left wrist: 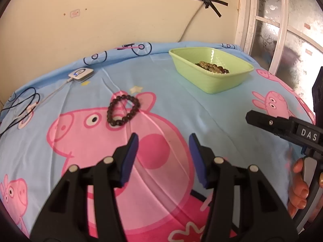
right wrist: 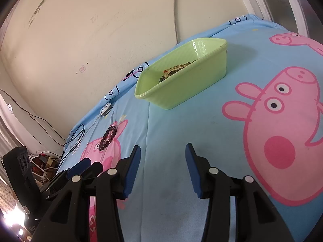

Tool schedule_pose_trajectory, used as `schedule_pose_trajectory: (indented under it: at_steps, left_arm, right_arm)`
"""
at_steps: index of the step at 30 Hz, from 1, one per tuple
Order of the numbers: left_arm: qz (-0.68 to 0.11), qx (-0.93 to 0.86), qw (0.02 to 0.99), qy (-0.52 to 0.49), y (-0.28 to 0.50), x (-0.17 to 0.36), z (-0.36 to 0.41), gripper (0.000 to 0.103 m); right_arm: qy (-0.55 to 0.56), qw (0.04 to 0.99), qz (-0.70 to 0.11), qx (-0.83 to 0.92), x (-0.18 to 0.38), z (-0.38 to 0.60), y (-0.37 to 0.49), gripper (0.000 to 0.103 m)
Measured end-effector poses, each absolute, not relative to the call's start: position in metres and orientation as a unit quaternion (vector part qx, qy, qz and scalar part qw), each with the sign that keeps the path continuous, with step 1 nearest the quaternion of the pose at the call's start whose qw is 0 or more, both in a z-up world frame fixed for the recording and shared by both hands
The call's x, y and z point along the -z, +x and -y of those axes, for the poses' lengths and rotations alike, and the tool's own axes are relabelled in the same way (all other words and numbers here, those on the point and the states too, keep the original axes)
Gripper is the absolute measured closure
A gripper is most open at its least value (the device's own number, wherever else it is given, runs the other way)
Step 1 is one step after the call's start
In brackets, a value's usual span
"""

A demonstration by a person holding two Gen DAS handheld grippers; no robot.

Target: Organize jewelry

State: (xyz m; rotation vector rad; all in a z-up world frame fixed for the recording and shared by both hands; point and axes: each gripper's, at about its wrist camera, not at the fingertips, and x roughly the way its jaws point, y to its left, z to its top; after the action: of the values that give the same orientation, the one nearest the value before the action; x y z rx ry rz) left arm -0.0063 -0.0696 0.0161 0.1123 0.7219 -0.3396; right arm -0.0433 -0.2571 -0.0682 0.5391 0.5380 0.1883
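Observation:
A dark brown bead bracelet (left wrist: 123,110) lies flat on the blue cartoon-pig sheet (left wrist: 181,104), just beyond my left gripper (left wrist: 163,139), which is open with nothing between its blue pads. A light green plastic bin (left wrist: 212,70) stands at the back right and holds a yellowish bead bracelet (left wrist: 212,67). In the right wrist view my right gripper (right wrist: 163,148) hangs open and empty over bare sheet (right wrist: 201,125), with the bin (right wrist: 181,76) ahead, its yellowish beads (right wrist: 175,69) inside, and the dark bracelet (right wrist: 107,138) off to the left.
A small white device (left wrist: 81,74) with a cable and black cords (left wrist: 18,104) lies at the back left of the bed. The wall rises right behind the bed, with a window frame (left wrist: 262,24) on the right. The right gripper's body (left wrist: 282,129) and a hand (left wrist: 298,189) sit at the right edge.

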Motion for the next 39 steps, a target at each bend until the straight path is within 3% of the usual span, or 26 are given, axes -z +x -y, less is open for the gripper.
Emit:
schedule_pose_trajectory:
  at_steps: [5,39]
  left_arm:
    - [-0.349,0.165,0.921,0.054,-0.0075,-0.0169,0.0694,0.045]
    - [-0.348,0.166,0.921,0.056,-0.0072,-0.0173,0.0698,0.045]
  right_arm:
    - [0.266,0.923,-0.261,-0.094,0.0682,0.2579,-0.0426,0.079]
    - [0.278,0.919,-0.256,-0.114,0.0706,0.2603,-0.0428,0.078]
